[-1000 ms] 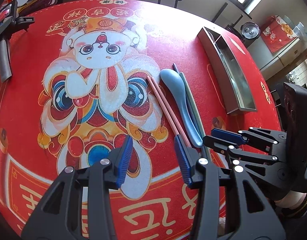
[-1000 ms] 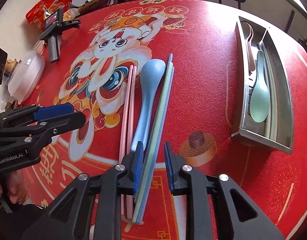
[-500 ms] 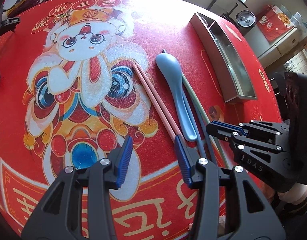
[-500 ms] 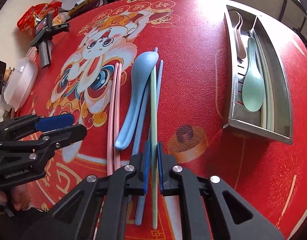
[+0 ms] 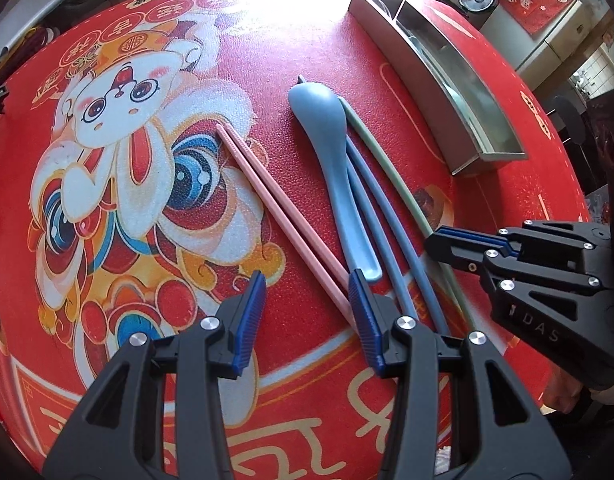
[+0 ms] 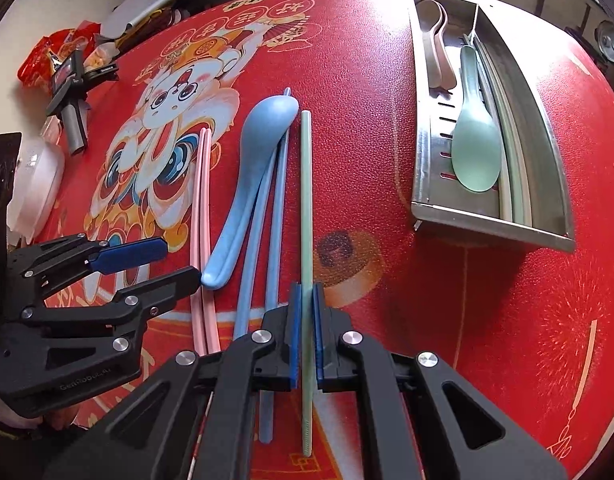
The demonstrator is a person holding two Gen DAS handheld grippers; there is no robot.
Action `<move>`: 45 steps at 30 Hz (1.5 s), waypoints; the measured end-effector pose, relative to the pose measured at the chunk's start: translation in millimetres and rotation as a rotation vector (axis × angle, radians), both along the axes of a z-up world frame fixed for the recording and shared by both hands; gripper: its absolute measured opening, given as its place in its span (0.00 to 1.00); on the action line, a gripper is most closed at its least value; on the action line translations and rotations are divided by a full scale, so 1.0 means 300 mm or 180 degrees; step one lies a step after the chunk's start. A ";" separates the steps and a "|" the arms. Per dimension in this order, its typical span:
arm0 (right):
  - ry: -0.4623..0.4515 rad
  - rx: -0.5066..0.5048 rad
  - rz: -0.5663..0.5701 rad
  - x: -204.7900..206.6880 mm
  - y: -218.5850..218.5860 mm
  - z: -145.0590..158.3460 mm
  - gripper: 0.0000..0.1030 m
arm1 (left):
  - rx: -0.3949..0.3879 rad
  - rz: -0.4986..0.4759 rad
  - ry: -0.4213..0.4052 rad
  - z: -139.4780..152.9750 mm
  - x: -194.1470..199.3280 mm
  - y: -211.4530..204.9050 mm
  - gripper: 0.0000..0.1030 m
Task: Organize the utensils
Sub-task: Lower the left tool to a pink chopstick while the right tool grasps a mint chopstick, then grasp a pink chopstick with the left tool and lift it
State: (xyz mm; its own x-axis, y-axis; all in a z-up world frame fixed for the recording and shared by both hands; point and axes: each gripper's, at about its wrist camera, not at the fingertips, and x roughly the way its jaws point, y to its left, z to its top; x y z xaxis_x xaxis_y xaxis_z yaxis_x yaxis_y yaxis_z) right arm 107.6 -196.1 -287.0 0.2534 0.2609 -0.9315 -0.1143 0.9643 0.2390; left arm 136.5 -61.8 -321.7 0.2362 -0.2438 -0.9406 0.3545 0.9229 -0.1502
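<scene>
My right claw (image 6: 306, 332) is clenched on the green chopstick (image 6: 305, 200), its blue pads (image 6: 294, 332) pressed against both sides near the stick's near end, a short length sticking out behind the fingers. My left claw (image 5: 307, 316) is released, its fingers apart over the near end of the pink chopsticks (image 5: 283, 212). I place everything else from the blue spoon (image 6: 247, 184) on the red cloth (image 6: 387, 140): the pink pair lies just left of it, the two blue chopsticks (image 6: 273, 216) lie just right of it, partly under its handle, and the green chopstick comes next on that side. Well right of the spoon stands the steel tray (image 6: 495, 228), with a green spoon (image 6: 475, 152) and pale chopsticks in one compartment and a pinkish spoon (image 6: 439, 44) in the other.
</scene>
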 end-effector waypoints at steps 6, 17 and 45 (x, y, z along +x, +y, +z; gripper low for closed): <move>0.0001 0.0004 -0.0001 0.000 0.000 0.000 0.06 | 0.0126 0.0002 -0.0058 -0.002 0.003 -0.020 0.42; 0.0004 0.0014 -0.0015 0.000 -0.005 0.001 0.06 | 0.0181 0.0080 -0.0029 -0.006 0.015 -0.026 0.37; -0.0077 -0.0331 0.0114 0.026 0.040 0.004 0.06 | -0.0008 0.0420 0.0004 -0.019 0.033 0.159 0.12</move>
